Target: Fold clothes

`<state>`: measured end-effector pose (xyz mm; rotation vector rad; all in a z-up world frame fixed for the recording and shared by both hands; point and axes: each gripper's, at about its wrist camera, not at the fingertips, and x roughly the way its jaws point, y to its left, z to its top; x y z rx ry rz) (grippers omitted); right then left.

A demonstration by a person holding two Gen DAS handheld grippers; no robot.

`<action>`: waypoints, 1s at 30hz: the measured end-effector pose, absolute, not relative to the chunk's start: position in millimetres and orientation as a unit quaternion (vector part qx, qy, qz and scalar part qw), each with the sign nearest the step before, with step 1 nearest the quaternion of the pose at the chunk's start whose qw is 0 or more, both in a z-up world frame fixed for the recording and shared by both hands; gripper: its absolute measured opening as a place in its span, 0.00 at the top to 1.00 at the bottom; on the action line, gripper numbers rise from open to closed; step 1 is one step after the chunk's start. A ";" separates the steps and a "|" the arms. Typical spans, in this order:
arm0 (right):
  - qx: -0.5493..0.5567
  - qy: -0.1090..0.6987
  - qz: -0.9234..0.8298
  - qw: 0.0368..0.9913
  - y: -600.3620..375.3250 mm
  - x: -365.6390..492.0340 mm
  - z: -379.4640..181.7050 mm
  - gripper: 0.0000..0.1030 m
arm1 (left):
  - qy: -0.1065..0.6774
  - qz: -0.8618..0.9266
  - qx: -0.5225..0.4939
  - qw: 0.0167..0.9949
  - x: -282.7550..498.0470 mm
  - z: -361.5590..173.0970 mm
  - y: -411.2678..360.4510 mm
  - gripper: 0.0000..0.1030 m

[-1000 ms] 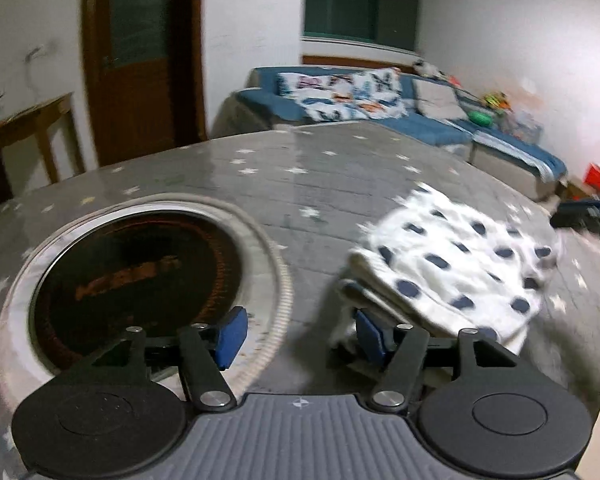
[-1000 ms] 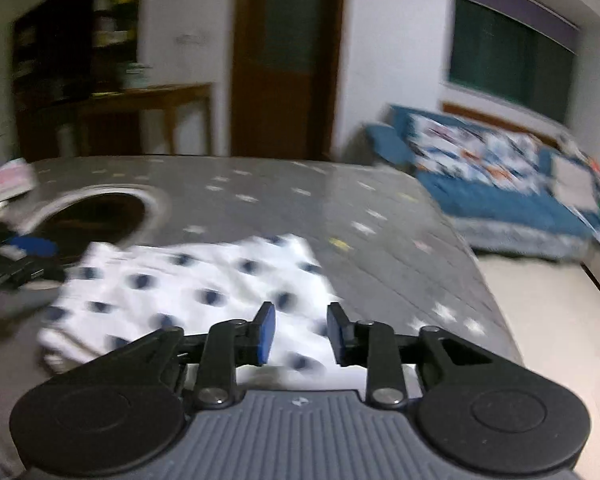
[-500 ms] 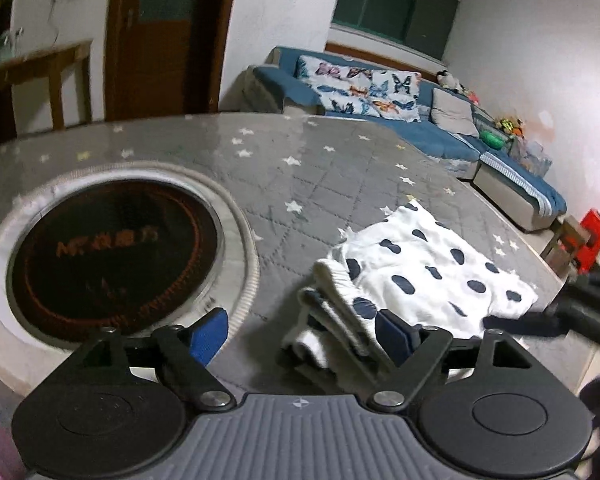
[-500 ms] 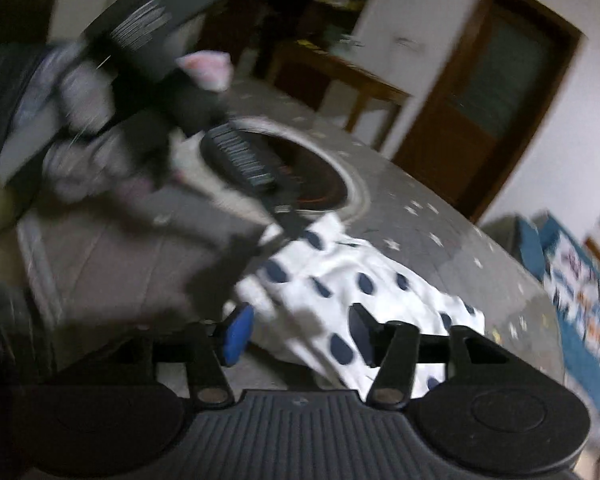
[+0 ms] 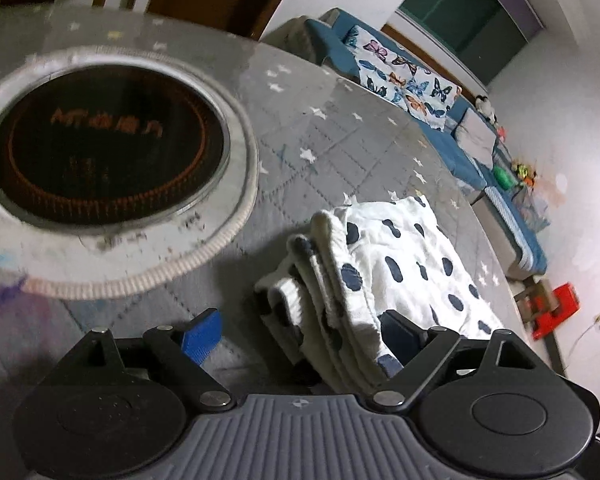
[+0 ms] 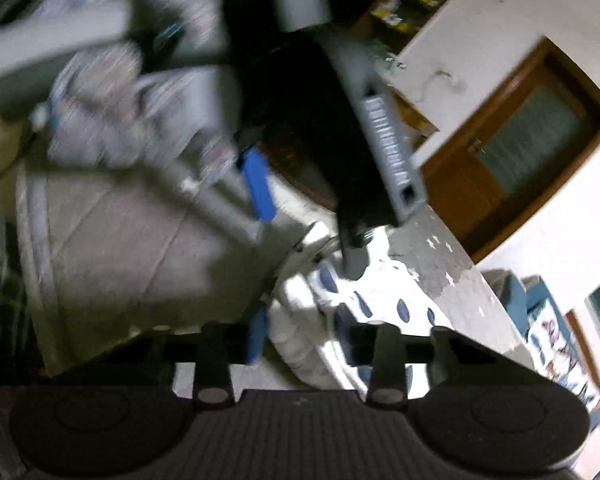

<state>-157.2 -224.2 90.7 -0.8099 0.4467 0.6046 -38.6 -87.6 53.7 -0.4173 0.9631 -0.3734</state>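
Both grippers straddle the folded garment at the table's near edge.

The spotted garment [image 5: 400, 264] lies layered; my left gripper [image 5: 300, 332] and right gripper [image 6: 304, 336] gape wide around its stacked edge, clamping nothing. I judge closing comes next.

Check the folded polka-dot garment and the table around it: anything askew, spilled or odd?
Nothing spilled or damaged. The polka-dot garment lies folded on the star-print table cover, but its layered near edge is stepped rather than flush. The left gripper is open, straddling that edge. The right gripper is open too; its view is blurred.
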 end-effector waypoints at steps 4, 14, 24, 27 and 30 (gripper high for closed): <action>-0.316 0.219 0.284 0.878 -231.3 -148.6 107.2 0.80 | 0.459 -0.181 -0.239 0.836 -36.9 51.4 -85.0 0.13; -0.220 0.224 0.282 0.907 -247.8 -138.3 130.2 0.82 | 0.464 -0.168 -0.363 0.790 -34.0 40.6 -78.8 0.11; -0.187 0.227 0.301 0.907 -257.4 -144.4 126.2 0.83 | 0.469 -0.174 -0.372 0.782 -22.6 29.1 -87.9 0.44; -0.173 0.238 0.312 0.903 -263.1 -142.2 124.1 0.79 | 0.474 -0.174 -0.372 0.779 -19.0 23.3 -85.8 0.62; -0.139 0.248 0.320 0.904 -278.8 -135.7 128.1 0.74 | 0.474 -0.180 -0.367 0.780 -17.0 20.7 -84.5 0.66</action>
